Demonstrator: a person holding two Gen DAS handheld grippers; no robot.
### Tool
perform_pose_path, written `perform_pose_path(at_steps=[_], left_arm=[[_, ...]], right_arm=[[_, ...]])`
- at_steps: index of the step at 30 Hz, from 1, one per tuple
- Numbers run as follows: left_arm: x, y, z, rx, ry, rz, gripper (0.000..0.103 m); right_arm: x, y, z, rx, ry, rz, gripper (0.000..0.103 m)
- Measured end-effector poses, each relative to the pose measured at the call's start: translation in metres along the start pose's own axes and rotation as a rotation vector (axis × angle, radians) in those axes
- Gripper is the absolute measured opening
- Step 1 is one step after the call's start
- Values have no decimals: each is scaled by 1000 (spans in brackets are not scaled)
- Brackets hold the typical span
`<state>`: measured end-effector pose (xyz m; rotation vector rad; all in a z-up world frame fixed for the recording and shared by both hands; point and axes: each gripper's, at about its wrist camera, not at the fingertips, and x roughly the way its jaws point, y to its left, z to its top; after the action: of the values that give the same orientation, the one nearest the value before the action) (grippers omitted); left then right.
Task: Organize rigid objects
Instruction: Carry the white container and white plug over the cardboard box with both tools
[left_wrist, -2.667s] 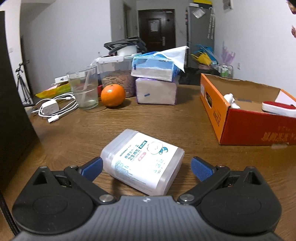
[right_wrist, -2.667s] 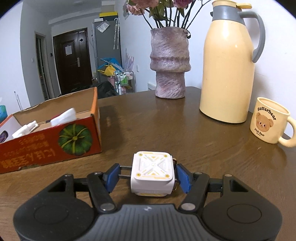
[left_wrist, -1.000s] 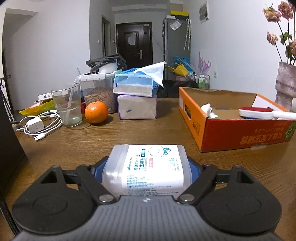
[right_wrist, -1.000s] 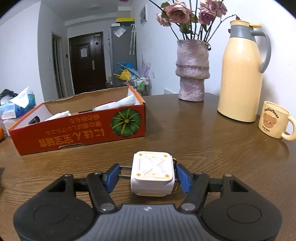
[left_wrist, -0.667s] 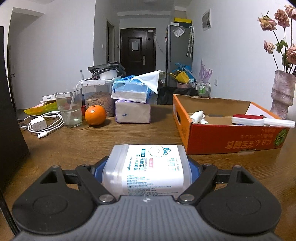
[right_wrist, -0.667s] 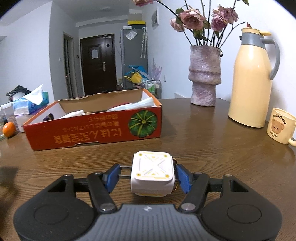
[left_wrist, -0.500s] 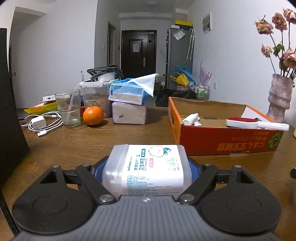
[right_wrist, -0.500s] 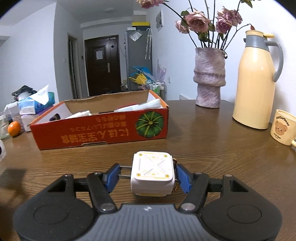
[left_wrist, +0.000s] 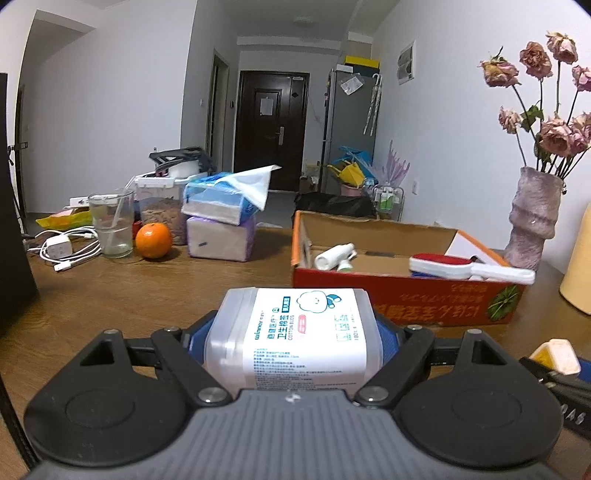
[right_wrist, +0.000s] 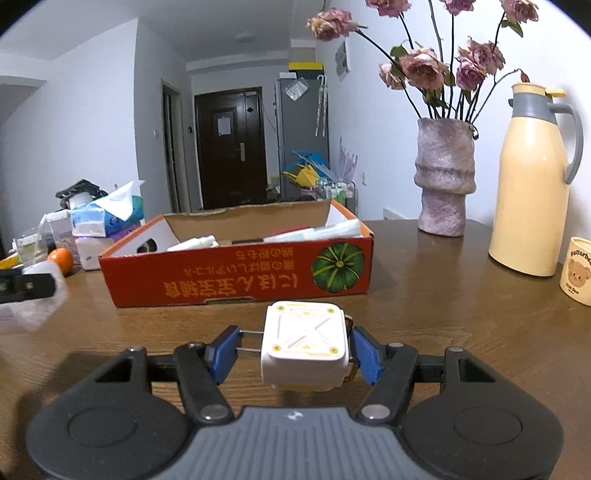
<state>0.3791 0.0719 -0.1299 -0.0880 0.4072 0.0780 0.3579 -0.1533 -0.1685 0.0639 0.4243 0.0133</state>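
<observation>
Left wrist view: left hand-held gripper (left_wrist: 293, 338) clamped on cotton-bud box (left_wrist: 295, 332), off the bench (left_wrist: 110, 295) — orange carton (left_wrist: 406, 295) now nearer, more centred.

Right wrist view: right hand-held gripper (right_wrist: 295, 350) clamped on white cube (right_wrist: 306, 341); carton closer. Both loads nearing drop-off.

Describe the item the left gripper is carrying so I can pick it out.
Look in front of the orange cardboard box: between the left gripper fingers sits a clear cotton bud box. Its white label with a cartoon bear sets it apart.
</observation>
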Motion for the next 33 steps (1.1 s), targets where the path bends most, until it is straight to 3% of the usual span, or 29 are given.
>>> perform_pose_path(at_steps=[13,33], left_arm=[[20,-33,21,-28,-22,21,83],[78,-56,50,-22,-71,59,84]], right_arm=[[8,12,12,-17,-116,15,65],[77,14,53,33,-169,47,65]])
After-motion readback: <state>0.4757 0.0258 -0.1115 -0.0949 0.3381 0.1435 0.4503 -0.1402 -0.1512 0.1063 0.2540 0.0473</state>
